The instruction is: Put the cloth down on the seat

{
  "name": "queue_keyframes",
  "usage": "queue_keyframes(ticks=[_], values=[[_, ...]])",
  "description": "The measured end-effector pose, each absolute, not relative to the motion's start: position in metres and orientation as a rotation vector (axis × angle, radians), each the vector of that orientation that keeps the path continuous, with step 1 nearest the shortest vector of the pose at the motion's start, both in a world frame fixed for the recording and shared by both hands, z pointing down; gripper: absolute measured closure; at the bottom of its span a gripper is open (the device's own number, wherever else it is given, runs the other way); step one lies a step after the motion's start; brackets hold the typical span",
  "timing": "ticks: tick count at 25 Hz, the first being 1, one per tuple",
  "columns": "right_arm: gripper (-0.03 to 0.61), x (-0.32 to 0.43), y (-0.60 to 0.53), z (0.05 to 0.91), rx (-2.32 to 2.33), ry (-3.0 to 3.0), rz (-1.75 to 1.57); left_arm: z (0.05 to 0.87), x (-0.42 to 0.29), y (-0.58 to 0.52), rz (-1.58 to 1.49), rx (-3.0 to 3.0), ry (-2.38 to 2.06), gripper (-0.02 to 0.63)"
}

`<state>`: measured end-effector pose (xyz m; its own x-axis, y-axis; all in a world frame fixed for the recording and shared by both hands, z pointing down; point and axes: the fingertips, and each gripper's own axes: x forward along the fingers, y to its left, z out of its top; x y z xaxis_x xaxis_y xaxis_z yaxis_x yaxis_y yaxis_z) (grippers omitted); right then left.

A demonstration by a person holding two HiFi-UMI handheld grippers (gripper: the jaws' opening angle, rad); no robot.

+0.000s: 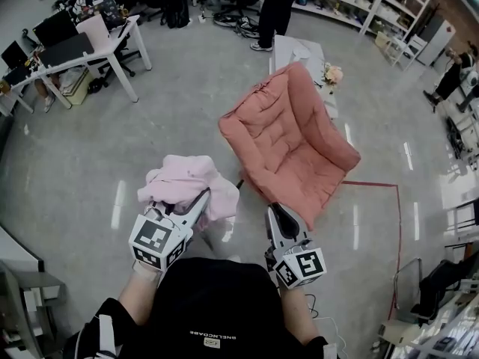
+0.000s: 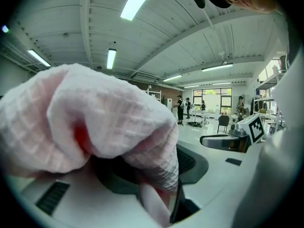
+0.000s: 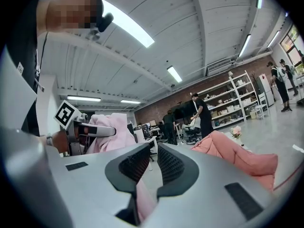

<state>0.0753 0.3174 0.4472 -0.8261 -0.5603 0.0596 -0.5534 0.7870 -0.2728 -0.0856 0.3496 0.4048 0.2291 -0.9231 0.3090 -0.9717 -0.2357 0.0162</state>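
Observation:
A crumpled pale pink cloth (image 1: 187, 182) (image 2: 95, 118) hangs bunched over my left gripper (image 1: 200, 197), which is shut on it above the grey floor. The cloth covers most of the left gripper view and hides the jaw tips. A salmon-pink padded seat (image 1: 288, 144) (image 3: 237, 156) lies on the floor ahead and to the right, with nothing on it. My right gripper (image 1: 277, 209) (image 3: 151, 163) hovers near the seat's front edge, its jaws almost together with nothing between them. In the right gripper view, the cloth (image 3: 111, 132) shows to the left.
A low white table (image 1: 299, 51) with flowers (image 1: 331, 73) stands behind the seat. Desks with monitors (image 1: 82, 43) fill the back left. A person (image 1: 273, 10) stands at the back by shelves (image 1: 359, 2). Red tape (image 1: 378, 185) marks the floor to the right.

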Motion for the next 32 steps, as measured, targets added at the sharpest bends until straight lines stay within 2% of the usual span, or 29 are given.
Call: queue_keyframes(ticks=[7,15,32], values=[[0.511,0.069,0.282,0.456,-0.953,2.956,-0.454,0.414,-0.096,0.31,0.314,2.29,-1.764,0.422],[0.511,0.026,0.234,0.462,-1.022,2.949,-0.497,0.418,-0.14,0.262,0.297,2.323,-1.695,0.422],[0.511,-0.123,0.134,0.459,-1.139,2.933,-0.494,0.411,-0.29,0.146,0.351,2.409,-1.589,0.422]])
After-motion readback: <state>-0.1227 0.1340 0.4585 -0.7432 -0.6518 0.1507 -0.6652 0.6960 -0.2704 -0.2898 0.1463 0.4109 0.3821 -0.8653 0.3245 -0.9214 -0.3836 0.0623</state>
